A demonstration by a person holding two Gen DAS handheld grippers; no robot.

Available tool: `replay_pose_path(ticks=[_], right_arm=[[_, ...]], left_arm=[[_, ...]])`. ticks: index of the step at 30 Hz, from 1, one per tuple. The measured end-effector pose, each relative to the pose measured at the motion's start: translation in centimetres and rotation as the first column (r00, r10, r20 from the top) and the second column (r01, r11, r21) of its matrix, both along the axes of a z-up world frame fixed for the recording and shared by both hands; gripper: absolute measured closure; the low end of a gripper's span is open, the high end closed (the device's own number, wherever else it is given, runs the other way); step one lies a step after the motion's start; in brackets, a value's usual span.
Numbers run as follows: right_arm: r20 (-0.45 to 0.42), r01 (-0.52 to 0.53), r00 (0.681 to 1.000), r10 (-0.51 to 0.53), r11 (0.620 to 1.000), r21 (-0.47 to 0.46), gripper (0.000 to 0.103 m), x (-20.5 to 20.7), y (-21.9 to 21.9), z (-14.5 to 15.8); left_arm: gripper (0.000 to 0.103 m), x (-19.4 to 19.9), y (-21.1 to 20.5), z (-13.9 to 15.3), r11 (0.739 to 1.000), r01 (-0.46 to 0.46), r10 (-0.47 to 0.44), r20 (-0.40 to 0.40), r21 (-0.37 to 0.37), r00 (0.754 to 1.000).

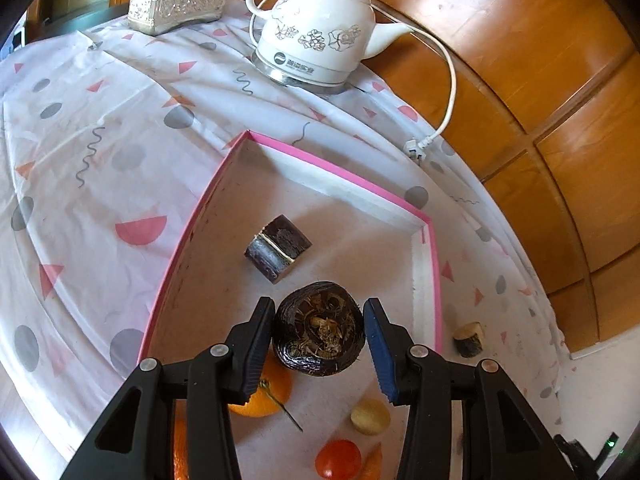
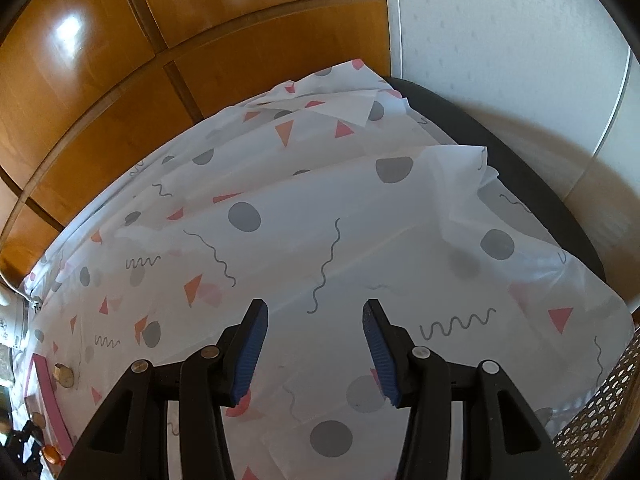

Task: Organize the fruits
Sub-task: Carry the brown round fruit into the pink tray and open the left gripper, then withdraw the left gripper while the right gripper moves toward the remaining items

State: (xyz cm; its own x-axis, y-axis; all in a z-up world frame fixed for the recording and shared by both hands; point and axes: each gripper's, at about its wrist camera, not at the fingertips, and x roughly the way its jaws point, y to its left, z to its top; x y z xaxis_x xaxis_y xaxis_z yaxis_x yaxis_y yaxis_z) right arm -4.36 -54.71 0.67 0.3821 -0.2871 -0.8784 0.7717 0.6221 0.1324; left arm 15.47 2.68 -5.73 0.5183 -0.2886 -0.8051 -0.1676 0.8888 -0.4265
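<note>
Left tool [image 1: 319, 334] low in the centre of the left wrist view, fingers spread around a dark round water chestnut [image 1: 319, 330] — left pad touching or nearly so, right pad a sliver apart; cannot tell whether pinched or just let go. Fruit sits or hangs over the floor of the pink-rimmed box [image 1: 434, 264], root scar facing the camera, no clear long axis, so squeeze direction matters little. Dead ahead of the tool, toward frame centre, a dark sugarcane piece [image 1: 277, 248] lying with its long axis slanting from lower left to upper right. Below the fingers: an orange [image 1: 267, 392] with stem, a pale yellow piece [image 1: 370, 416], a cherry tomato [image 1: 338, 460]. Outside the box at lower right, a small cane stub [image 1: 469, 339] on the bench cloth [image 1: 100, 200]. Kettle [image 1: 320, 32] and tissue box [image 1: 178, 6] along the top, well apart, nothing in the way.

Right tool [image 2: 316, 346] spread wide, empty, over bare patterned cloth — farther from every fruit; box edge only at lower left of its view.
</note>
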Motion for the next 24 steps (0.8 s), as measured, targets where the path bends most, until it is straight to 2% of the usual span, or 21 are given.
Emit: replay_pose_path(ticks=[4, 11, 16, 20, 24], right_arm=[[0.001, 0.004, 1.0, -0.004, 1.0, -0.005, 0.053, -0.1, 0.0, 0.0], [0.008, 0.012, 1.0, -0.012, 1.0, 0.005, 0.053, -0.3, -0.1, 0.1], [0.013, 0.005, 1.0, -0.006, 1.0, 0.014, 0.053, -0.3, -0.1, 0.0], [0.002, -0.058, 0.998, 0.058, 0.998, 0.04, 0.053, 0.6, 0.7, -0.4], [-0.001, -0.185, 0.983, 0.185, 0.982, 0.043, 0.053, 2.1, 2.8, -0.6]], left_arm=[[0.058, 0.2, -0.1, -0.2, 0.999, -0.005, 0.005, 0.006, 0.031, 1.0], [0.046, -0.9, -0.3, 0.3, 0.996, 0.01, -0.012, 0.017, 0.092, 1.0], [0.038, -3.3, -0.6, 1.7, 0.98, 0.045, -0.06, 0.071, 0.192, 0.996], [0.022, -5.8, -0.4, 2.8, 0.963, 0.055, -0.09, 0.123, 0.264, 0.988], [0.013, -7.9, 0.1, 3.1, 0.954, 0.052, -0.098, 0.144, 0.297, 0.985]])
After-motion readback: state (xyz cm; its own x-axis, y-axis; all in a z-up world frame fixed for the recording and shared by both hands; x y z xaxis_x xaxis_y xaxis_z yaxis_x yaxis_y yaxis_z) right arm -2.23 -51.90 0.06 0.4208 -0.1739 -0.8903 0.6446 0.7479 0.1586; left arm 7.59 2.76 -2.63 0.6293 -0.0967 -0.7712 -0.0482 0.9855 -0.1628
